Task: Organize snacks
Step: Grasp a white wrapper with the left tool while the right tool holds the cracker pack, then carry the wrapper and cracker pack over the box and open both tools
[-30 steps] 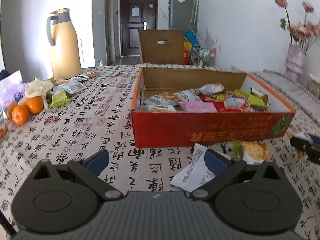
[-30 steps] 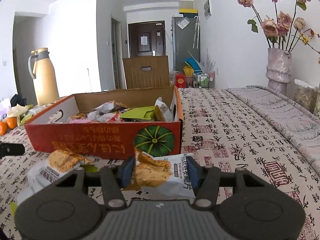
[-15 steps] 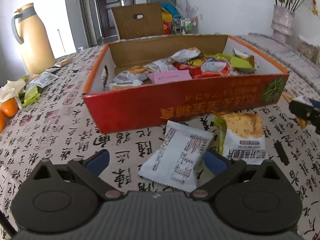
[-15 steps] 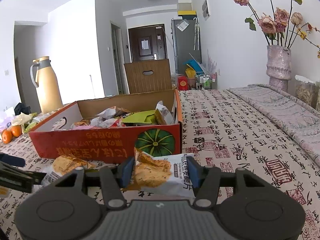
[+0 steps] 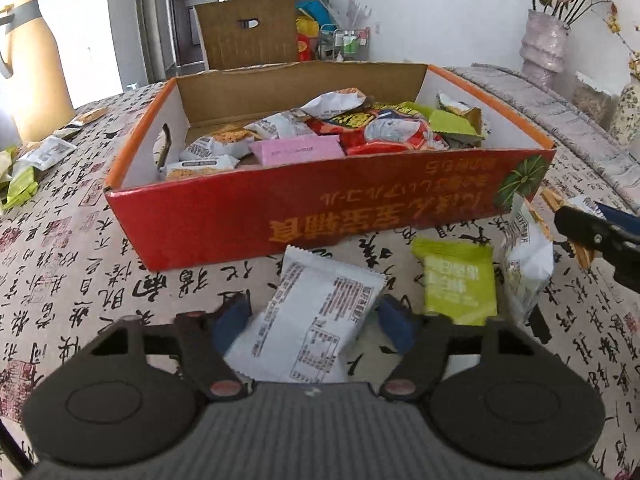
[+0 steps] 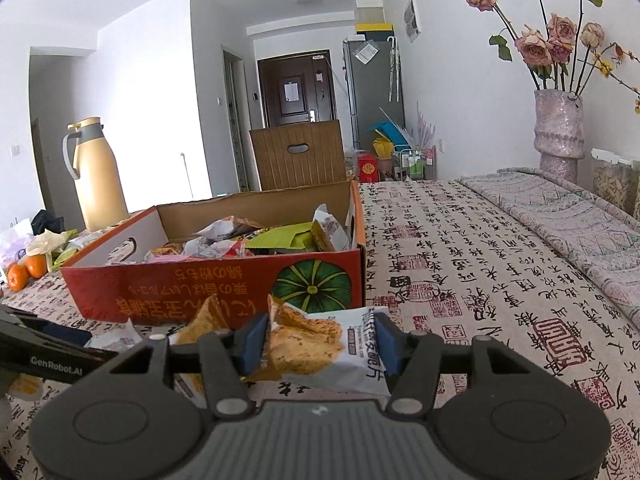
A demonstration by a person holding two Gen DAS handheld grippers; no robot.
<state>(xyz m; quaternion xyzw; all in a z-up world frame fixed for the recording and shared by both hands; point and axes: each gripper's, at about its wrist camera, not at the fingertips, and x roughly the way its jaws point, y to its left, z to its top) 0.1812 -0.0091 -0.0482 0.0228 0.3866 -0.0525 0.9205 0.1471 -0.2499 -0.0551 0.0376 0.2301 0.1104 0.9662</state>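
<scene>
Two grippers work before one red box [image 5: 332,216] of snacks: the left gripper [image 5: 312,316], jaws just narrowing, brackets a white packet [image 5: 316,316] without clear contact; the right gripper [image 6: 316,338] pinches a cracker packet [image 6: 320,344]. One green packet [image 5: 458,280] lies beside. Earlier the left stood farther back. Calligraphy tablecloth [image 6: 480,272]; vase [image 6: 558,132], thermos [image 6: 96,176].

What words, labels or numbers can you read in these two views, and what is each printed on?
"GenRobot.AI": on the left gripper.
Box front: large yellow print, upside down, not legible.
White packet: table print too small.
Green packet: blurred.
Crisp packet: black characters sideways, unreadable.
Tablecloth: calligraphy and red seals, not legible.
</scene>
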